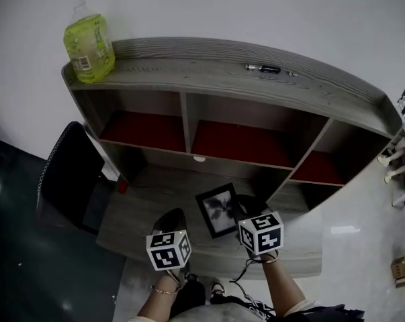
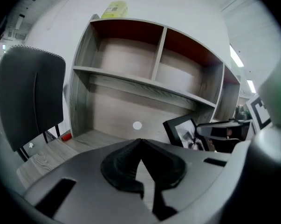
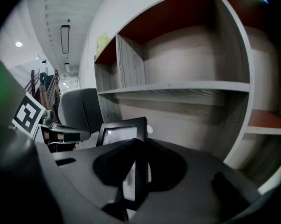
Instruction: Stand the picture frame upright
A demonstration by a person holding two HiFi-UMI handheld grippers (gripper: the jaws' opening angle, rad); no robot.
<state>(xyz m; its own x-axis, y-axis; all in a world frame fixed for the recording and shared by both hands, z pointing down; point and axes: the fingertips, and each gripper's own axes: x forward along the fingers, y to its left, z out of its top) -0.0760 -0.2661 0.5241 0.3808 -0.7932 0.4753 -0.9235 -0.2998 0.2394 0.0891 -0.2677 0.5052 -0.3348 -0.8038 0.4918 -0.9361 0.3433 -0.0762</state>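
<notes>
Right gripper (image 3: 136,148) is clamped on the right edge of the picture frame (image 1: 217,209), which sits tilted on the near desk (image 1: 148,193) between both grippers. Left gripper (image 2: 140,146) has its jaws together on nothing. Best, I judge, to pivot the frame slowly about its bottom edge — letting go only once it rests steady

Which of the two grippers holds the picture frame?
The right gripper: its jaws are shut on an edge of the picture frame. The left gripper is shut and empty.

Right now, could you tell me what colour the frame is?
Black frame, clearest in the head view.
</notes>
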